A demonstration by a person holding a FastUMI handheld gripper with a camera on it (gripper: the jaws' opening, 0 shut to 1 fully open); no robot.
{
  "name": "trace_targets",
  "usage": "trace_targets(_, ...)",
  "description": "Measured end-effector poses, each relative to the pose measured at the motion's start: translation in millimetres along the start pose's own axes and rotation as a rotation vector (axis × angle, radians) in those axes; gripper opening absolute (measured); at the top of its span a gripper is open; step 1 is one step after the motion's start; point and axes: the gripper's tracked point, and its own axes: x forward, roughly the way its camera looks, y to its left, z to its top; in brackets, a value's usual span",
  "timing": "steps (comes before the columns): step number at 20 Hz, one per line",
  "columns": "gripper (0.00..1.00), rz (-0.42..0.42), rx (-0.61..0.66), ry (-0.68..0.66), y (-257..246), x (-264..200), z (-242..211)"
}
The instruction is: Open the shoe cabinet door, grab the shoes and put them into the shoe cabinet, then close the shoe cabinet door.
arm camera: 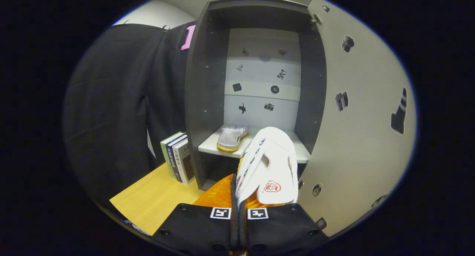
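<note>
Nearest, the gripper (239, 211) is clamped on a white shoe (269, 167), both fingers pressed together on its heel end so the toe points ahead toward the open shoe cabinet (200, 100). Its door (360, 130) stands swung wide to the right, clearing the way. On the cabinet's white shelf (211, 146) another white shoe (232, 137) already sits near the left front corner. Books (178, 156) stand on the bench (156, 196) beside the cabinet.

The held shoe (269, 167) looks like smooth white cloth or synthetic upper with a ribbed sole edge, and the gripper (239, 207) is clamped on it. The shoe cabinet (202, 100) has matt dark laminate walls, a smooth pale shelf (211, 144) and a matt grey door (363, 130) with metal hinges. The table (156, 196) is light wood-grain, the wall drape (118, 100) is matt black cloth, and the books (178, 159) have slightly glossy paper covers.
</note>
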Motion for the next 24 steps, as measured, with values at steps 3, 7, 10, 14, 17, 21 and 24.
trace_targets(3, 0.02, -0.025, 0.029, -0.042, -19, 28, 37)
trace_targets(7, 0.02, -0.068, 0.057, -0.083, -50, 65, 79)
trace_targets(10, 0.02, -0.099, 0.090, -0.098, -70, 101, 104)
trace_targets(14, 0.02, -0.156, 0.066, -0.097, -97, 156, 122)
trace_targets(17, 0.02, -0.179, 0.028, -0.063, -108, 202, 117)
trace_targets(21, 0.02, -0.147, 0.023, 0.011, -109, 250, 97)
trace_targets(24, 0.02, -0.125, -0.012, 0.105, -108, 272, 69)
